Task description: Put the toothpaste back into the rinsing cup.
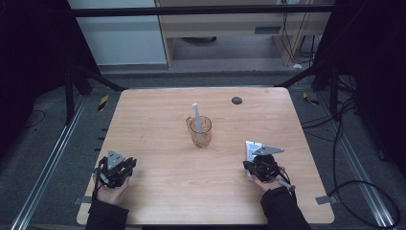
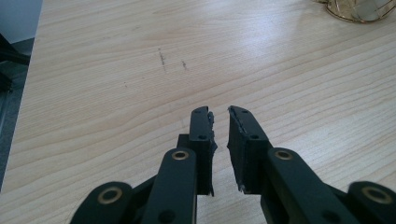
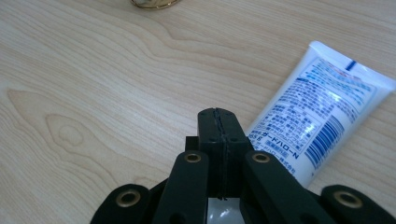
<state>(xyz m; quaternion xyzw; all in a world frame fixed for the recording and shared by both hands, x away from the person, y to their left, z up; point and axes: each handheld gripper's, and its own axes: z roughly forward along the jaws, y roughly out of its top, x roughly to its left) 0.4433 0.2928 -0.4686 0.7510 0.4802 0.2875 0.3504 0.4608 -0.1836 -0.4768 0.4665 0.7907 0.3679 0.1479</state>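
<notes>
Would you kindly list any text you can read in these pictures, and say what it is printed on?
"ガードハロー N": on the white plastic toothpaste tube with blue print, beside the barcode.
The tube's remaining blue small print: too small to read.
No other readable text.

Table (image 1: 158,191): pale wood-grain top, smooth, showing a soft sheen, carrying a few small dark scuffs left of centre.
Tube (image 3: 322,119): glossy white plastic, printed in blue, catching glare, lying near right.
Cup (image 1: 200,132): clear amber, glassy-looking, standing mid-table; gold rim shining.
Brush (image 1: 196,116): matt white plastic, standing in the cup.
Left gripper (image 2: 221,130), right gripper (image 3: 219,126): matt black plastic, brass-coloured rivets gleaming; pad edges looking rough.
</notes>
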